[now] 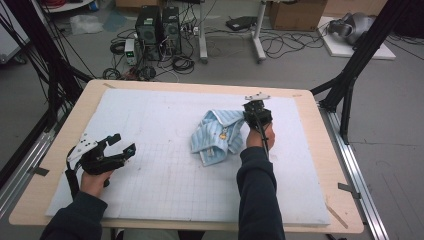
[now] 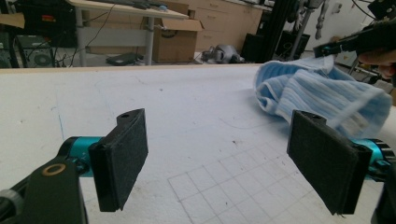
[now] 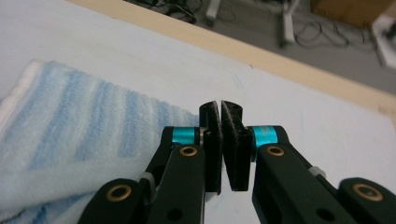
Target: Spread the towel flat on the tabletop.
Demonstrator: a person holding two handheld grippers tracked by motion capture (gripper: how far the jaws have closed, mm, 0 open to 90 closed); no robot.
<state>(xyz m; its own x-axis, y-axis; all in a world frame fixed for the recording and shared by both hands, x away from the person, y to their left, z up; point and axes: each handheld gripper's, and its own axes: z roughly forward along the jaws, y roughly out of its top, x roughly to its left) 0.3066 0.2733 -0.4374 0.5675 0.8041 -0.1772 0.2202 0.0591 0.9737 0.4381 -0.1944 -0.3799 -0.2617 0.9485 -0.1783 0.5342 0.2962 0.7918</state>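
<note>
A light blue striped towel [image 1: 217, 132] lies bunched on the white gridded mat [image 1: 150, 115], right of centre. My right gripper [image 1: 247, 117] is at the towel's right edge, jaws pressed together. In the right gripper view the pads [image 3: 221, 140] meet, and the towel [image 3: 70, 130] runs in under the left finger. From the left gripper view the towel [image 2: 317, 91] rises in a peak up to the right gripper's tip [image 2: 327, 49], so it looks pinched there. My left gripper [image 1: 125, 143] rests at the mat's left side, well away from the towel. Its jaws [image 2: 217, 158] stand wide apart with nothing between them.
The mat covers most of a wooden table [image 1: 30, 200]. Black frame legs [image 1: 350, 75] stand at the table's far corners. On the floor beyond are computer towers [image 1: 157, 27], cables and cardboard boxes [image 1: 295, 15].
</note>
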